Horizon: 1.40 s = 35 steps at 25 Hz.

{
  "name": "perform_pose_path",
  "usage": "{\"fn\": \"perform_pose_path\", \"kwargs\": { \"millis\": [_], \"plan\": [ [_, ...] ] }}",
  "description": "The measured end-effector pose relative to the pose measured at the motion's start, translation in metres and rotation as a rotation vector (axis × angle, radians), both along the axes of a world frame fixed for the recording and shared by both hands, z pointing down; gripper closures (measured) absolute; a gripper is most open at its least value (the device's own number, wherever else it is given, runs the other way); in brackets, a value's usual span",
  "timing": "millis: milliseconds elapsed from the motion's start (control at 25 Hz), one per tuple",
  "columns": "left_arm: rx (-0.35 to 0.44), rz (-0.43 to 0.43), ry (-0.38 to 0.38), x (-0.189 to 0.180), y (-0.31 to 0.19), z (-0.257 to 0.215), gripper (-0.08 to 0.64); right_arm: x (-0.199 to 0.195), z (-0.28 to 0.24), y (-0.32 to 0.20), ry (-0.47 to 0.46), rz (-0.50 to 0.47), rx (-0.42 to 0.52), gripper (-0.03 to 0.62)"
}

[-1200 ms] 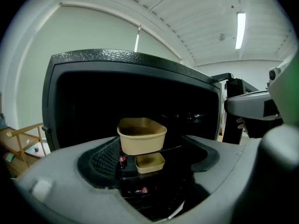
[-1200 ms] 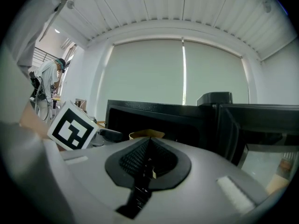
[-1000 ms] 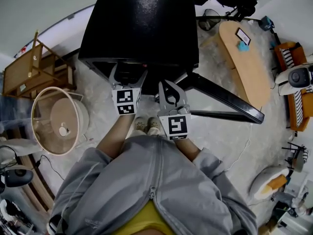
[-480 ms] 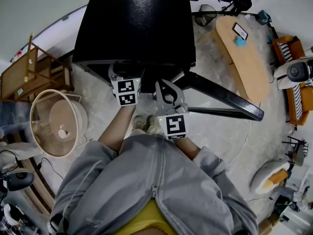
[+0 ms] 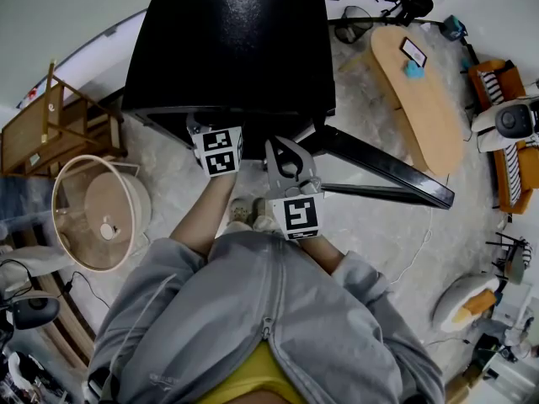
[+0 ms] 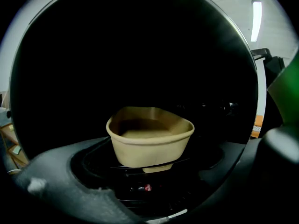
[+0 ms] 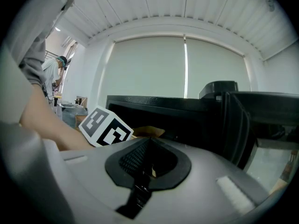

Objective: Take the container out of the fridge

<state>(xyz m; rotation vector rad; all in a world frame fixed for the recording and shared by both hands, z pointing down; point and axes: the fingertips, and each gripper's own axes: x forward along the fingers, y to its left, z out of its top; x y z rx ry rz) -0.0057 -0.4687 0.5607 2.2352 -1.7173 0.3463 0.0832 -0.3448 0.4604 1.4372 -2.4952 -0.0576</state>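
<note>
Two hand-held grippers are at work in front of a low black fridge (image 5: 232, 49) that fills the top centre of the head view, its door (image 5: 379, 171) swung open toward the right of the frame. The left hand-held gripper (image 5: 217, 133) reaches into the dark opening. Its jaws have just been opening and now stand spread wide, one on each side of the lower edge of its own view. The container (image 6: 149, 136), a beige bowl-like tub with nothing visible inside, sits upright on a wire shelf (image 6: 107, 164) in the fridge, centred ahead between those jaws and not yet touched. The wide spread looks meant to pass round the tub's flared rim before closing on its sides.

The right hand-held gripper (image 5: 285, 154) waits just outside the opening with its jaws pressed together on nothing, probably kept clear so the left one has room.

The fridge stands on a pale marbled floor (image 5: 379, 242). At the upper right of the head view is an oval wooden tabletop (image 5: 425, 108), and at the left a round cream thing (image 5: 97, 213) and a wooden rack (image 5: 42, 133)
</note>
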Motion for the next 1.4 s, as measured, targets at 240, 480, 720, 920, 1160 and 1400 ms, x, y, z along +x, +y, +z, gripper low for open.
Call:
{"fn": "perform_pose_path", "kwargs": {
  "millis": [240,480,720,920,1160,1400],
  "plan": [
    [-0.002,0.016,-0.002,-0.001,0.01,-0.004,0.071,0.0,0.001,0.001,-0.003,-0.001,-0.002,0.592],
    [0.027,0.033,0.005,-0.005,0.029,-0.015,0.074,0.001,0.001,0.004,-0.016,0.006,-0.005,0.592],
    [0.022,0.027,0.005,-0.019,0.062,-0.02,0.074,0.0,0.003,0.007,-0.033,0.012,-0.007,0.592],
    [0.013,0.03,-0.004,-0.027,0.092,-0.022,0.074,-0.001,0.007,0.01,-0.035,0.01,-0.016,0.592],
    [0.023,0.027,0.018,-0.035,0.126,-0.035,0.074,-0.004,0.009,0.015,-0.048,0.003,-0.022,0.592],
    [0.035,0.02,0.036,-0.039,0.155,-0.053,0.074,-0.004,0.006,0.022,-0.053,0.006,-0.026,0.592]
  ]
}}
